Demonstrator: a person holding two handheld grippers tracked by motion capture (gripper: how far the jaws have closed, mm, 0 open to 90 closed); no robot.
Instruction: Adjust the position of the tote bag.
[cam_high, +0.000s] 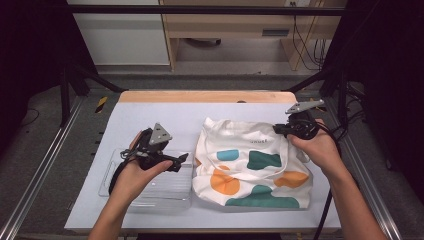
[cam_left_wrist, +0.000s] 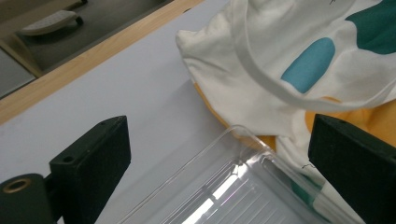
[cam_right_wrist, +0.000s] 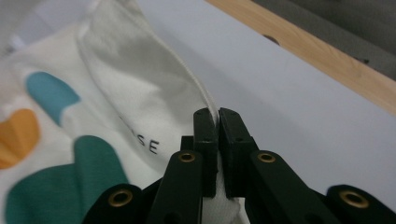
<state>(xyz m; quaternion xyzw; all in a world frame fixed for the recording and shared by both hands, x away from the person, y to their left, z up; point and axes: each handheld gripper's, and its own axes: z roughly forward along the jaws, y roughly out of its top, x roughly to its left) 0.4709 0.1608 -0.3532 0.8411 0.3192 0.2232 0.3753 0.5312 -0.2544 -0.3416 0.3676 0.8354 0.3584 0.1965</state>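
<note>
Between the right gripper's (cam_right_wrist: 218, 114) closed jaws sits the upper rim of the printed tote bag (cam_high: 252, 162), which lies flat, mouth toward the far table edge, long axis running away from the person. That thin pinch could slip if pulled sharply. Wide-open, the left gripper (cam_left_wrist: 219, 154) hovers over the clear plastic tray (cam_left_wrist: 233, 196), beside the bag.

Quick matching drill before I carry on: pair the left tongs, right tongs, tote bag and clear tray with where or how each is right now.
Things:
1. left tongs
2. right tongs
3. tote bag
4. clear tray

States:
A. lying on the mat, printed with coloured blobs
B. open, above the tray
C. beside the bag's left edge, see-through
D. shut on the bag's edge

Pairs: 1-B, 2-D, 3-A, 4-C
</note>
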